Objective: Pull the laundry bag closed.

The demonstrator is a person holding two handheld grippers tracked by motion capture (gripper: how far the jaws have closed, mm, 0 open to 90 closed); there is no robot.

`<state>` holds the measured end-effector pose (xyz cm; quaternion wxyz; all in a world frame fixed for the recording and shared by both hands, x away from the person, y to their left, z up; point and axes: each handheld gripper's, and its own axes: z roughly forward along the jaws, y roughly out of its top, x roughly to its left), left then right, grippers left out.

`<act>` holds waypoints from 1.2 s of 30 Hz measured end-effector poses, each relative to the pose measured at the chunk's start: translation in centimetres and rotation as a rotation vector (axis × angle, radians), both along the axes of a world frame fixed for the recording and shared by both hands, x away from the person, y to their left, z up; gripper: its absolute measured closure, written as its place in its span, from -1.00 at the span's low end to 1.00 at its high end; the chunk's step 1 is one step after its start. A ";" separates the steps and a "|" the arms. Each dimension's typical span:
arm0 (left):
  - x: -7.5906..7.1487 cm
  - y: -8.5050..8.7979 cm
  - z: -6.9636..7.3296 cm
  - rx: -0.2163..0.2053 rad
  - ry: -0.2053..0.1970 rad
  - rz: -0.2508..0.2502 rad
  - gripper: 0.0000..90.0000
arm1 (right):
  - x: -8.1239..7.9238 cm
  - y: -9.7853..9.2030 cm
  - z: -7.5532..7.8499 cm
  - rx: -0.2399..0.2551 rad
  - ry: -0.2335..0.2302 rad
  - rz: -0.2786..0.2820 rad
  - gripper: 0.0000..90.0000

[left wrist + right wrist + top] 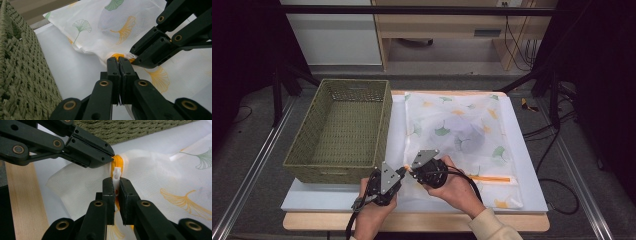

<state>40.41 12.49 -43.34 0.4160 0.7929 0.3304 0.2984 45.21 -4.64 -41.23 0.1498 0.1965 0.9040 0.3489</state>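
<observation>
Item 1: white mesh laundry bag printed with green and yellow ginkgo leaves (459, 132), lying flat on the white table top (532, 165), just right of the basket. A pale bundle shows through the mesh near its middle. An orange zip (489, 178) runs along the near edge. The near left corner is bunched and lifted a little between the 2 grippers.

Item 2: white plastic zip pull (116, 173), at the left end of the orange zip, standing upright between the right gripper's jaws.

Item 3: left gripper (119, 60), black, 2 jaws, grey three-cornered plate on top. Jaws pressed together, pinching the bag's fabric at the orange zip end. Held in the person's left hand (373, 212) at the near edge of the table, just in front of the basket's near right corner.

Item 4: right gripper (115, 180), black, 2 jaws, same plate. Jaws nearly together, clamped on the white zip pull. Held in the right hand (457, 187), tips just beside the left gripper's tips, nearly touching.

Item 5: olive-green woven rectangular basket (343, 129), open top, on the left half of the table, its right wall just beside the bag's left edge.

Item 6: light wooden board edge (412, 221) under the white top, along the near side.
</observation>
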 end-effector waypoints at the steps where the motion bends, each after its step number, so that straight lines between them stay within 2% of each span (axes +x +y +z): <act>1: 0.0 0.0 0.0 -0.002 -0.001 0.001 0.96 | -0.1 0.0 0.0 -0.002 -0.003 -0.004 0.87; 9: 0.0 -0.1 0.0 0.017 0.002 0.004 0.96 | -0.3 -0.2 0.2 -0.004 -0.007 -0.023 0.88; 14: 0.0 -0.3 -0.2 0.014 0.000 0.000 0.96 | -0.5 -0.2 0.4 -0.024 -0.006 -0.032 0.88; 17: 0.0 -0.2 -0.1 0.010 0.000 -0.001 0.96 | -0.4 -0.2 0.4 -0.016 0.003 -0.040 0.88; 20: 0.0 -0.2 -0.1 0.012 0.001 -0.001 0.96 | -0.4 0.2 0.5 -0.056 0.003 -0.027 0.88; 23: 0.0 -0.1 -0.1 0.008 0.000 -0.001 0.96 | -0.3 0.5 0.7 -0.076 0.015 -0.033 0.87; 28: -0.1 -0.2 0.1 0.007 -0.005 -0.006 0.96 | -0.3 0.4 1.0 -0.074 0.027 -0.036 0.86; 36: -0.2 -0.4 0.1 0.004 -0.005 -0.015 0.96 | -0.3 0.4 0.6 -0.067 0.031 -0.044 0.81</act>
